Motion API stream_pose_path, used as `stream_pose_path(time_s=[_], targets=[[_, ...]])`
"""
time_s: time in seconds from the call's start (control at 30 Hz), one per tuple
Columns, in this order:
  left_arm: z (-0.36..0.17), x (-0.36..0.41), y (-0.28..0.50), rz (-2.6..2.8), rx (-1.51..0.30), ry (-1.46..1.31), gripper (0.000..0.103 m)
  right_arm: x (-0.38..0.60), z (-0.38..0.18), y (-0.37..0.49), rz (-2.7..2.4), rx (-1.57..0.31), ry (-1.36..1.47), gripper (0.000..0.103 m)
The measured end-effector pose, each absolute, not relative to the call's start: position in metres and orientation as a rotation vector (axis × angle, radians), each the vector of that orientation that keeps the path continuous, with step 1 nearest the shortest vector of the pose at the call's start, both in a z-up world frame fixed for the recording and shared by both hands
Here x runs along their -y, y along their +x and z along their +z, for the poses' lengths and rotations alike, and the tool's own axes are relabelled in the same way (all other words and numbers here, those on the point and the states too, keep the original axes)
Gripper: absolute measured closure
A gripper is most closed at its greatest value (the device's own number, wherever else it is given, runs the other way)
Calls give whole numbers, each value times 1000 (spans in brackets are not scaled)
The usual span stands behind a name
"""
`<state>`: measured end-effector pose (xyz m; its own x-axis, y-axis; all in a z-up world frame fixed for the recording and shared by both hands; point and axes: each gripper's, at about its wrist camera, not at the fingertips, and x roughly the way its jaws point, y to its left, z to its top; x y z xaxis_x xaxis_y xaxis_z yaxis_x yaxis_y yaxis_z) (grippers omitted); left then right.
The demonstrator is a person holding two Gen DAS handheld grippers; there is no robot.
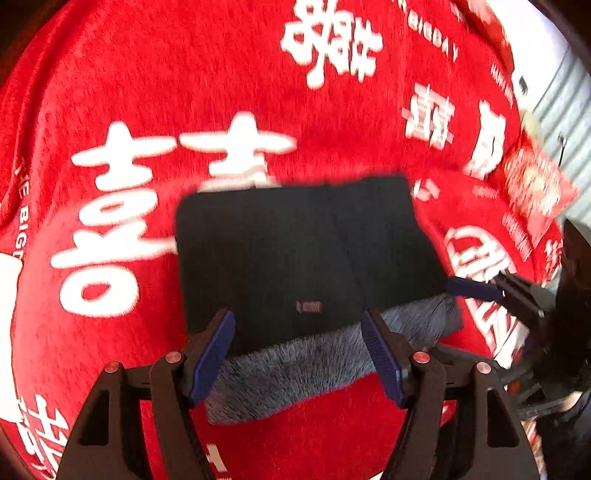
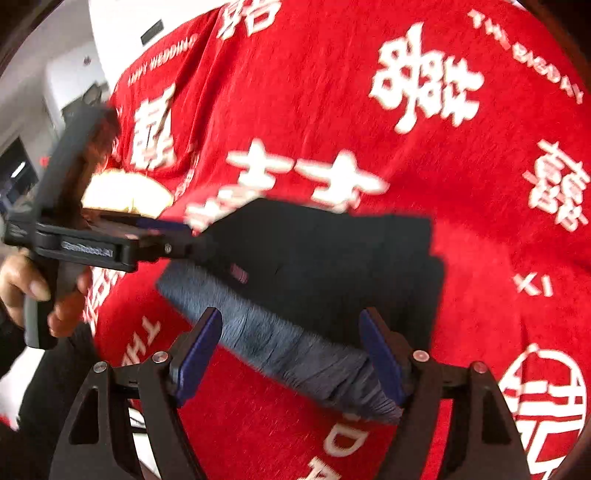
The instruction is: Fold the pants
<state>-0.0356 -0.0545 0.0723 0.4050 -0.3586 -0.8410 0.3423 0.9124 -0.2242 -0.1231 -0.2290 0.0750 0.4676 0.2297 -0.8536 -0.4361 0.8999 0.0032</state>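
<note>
The dark pants (image 1: pixel 303 254) lie folded into a compact rectangle on the red cloth, with a grey fleecy lining (image 1: pixel 295 373) showing along the near edge. My left gripper (image 1: pixel 299 354) is open, its blue pads either side of the near edge, above the lining. In the right wrist view the pants (image 2: pixel 332 266) show the same grey lining (image 2: pixel 280 343). My right gripper (image 2: pixel 291 354) is open over that lining. The left gripper (image 2: pixel 177 236) shows from the side at the pants' left corner. The right gripper (image 1: pixel 480 288) shows at the pants' right edge.
A red cloth with large white characters (image 1: pixel 221 92) covers the whole surface, also in the right wrist view (image 2: pixel 461 166). A red packet (image 1: pixel 532 184) lies at the right. A hand (image 2: pixel 26 288) holds the left gripper's handle. A white wall (image 2: pixel 110 29) shows beyond.
</note>
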Motion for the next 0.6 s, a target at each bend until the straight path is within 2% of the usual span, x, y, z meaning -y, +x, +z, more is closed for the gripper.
stream_pose_path(time_s=[0.07, 0.13, 0.23, 0.3, 0.37, 0.4, 0.43, 0.6], targets=[[48, 59, -37, -404, -1112, 31, 31, 240, 50, -120, 394, -1072, -210, 24], [42, 63, -45, -390, -1068, 96, 31, 246, 48, -125, 414, -1052, -188, 24], [53, 73, -49, -383, -1056, 176, 31, 243, 57, -124, 413, -1076, -197, 24], [71, 68, -45, -435, -1034, 70, 31, 246, 79, -120, 425, -1027, -134, 24], [83, 63, -37, -451, -1016, -23, 22, 248, 101, -109, 401, -938, -107, 23], [84, 63, -31, -442, -1012, -53, 9, 249, 106, -101, 381, -921, -112, 23], [84, 63, -28, -435, -1010, -62, 5, 249, 109, -90, 367, -917, -115, 22], [51, 74, -14, -373, -1076, -24, 5, 248, 85, -24, 357, -1034, -62, 22]])
